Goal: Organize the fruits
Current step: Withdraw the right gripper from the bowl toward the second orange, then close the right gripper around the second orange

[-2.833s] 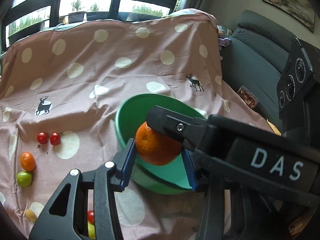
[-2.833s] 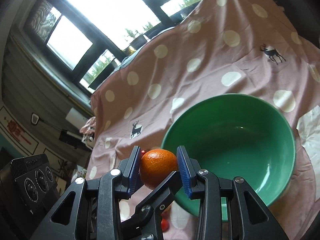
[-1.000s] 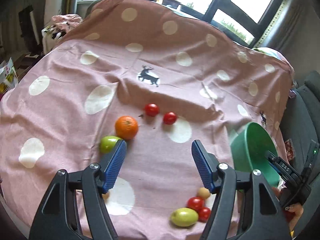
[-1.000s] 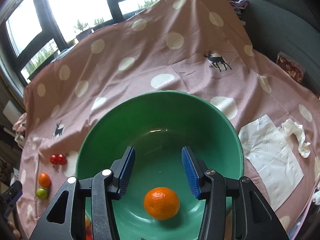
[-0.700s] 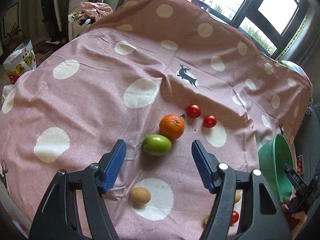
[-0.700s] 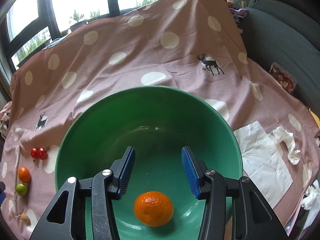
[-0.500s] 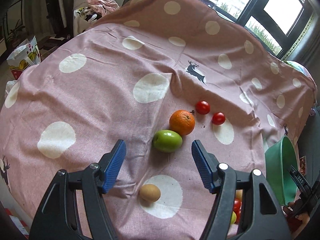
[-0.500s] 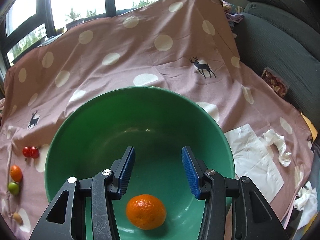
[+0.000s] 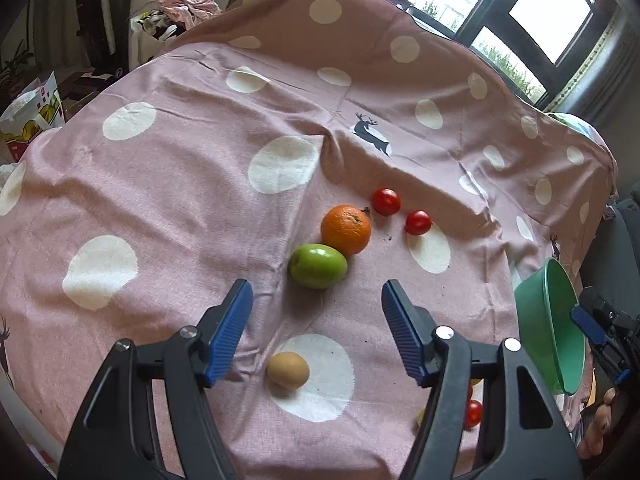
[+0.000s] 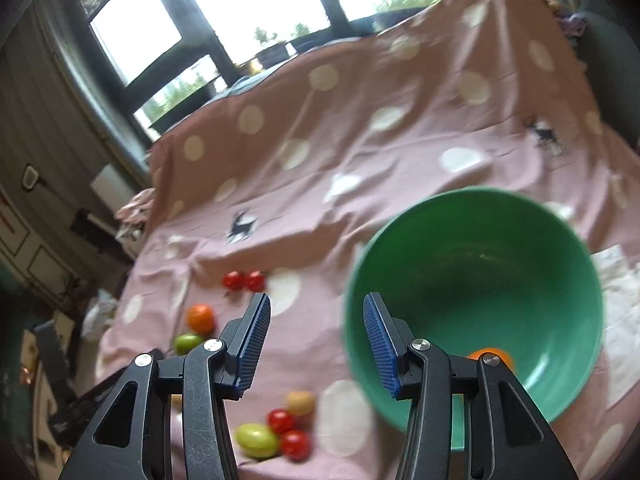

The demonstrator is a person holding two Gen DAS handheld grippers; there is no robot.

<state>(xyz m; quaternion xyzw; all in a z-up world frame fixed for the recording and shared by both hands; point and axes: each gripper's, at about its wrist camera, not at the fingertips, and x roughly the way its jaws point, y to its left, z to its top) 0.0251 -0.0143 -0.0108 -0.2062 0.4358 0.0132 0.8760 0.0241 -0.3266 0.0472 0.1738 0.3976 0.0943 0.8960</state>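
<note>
My left gripper [image 9: 316, 320] is open and empty, just short of a green apple [image 9: 318, 266] that touches an orange [image 9: 346, 229]. Two red tomatoes [image 9: 386, 201] lie beyond them, and a tan fruit [image 9: 288, 370] lies between the fingers, nearer the camera. My right gripper [image 10: 316, 340] is open and empty, at the left rim of the green bowl [image 10: 520, 248]. An orange [image 10: 494, 354] lies inside the bowl, partly hidden by the right finger [image 10: 380, 348]. The bowl [image 9: 556, 320] also shows at the right edge of the left wrist view.
A pink polka-dot cloth [image 9: 180, 160] covers the table. A yellow-green fruit [image 10: 256, 439], red tomatoes [image 10: 295, 445] and a tan fruit [image 10: 300, 402] lie near the front edge. White paper [image 10: 620, 276] lies right of the bowl. Windows stand behind.
My right gripper has swung left, away from over the bowl, toward the fruits on the cloth. My left gripper has moved closer to the green apple and orange. The view is blurred.
</note>
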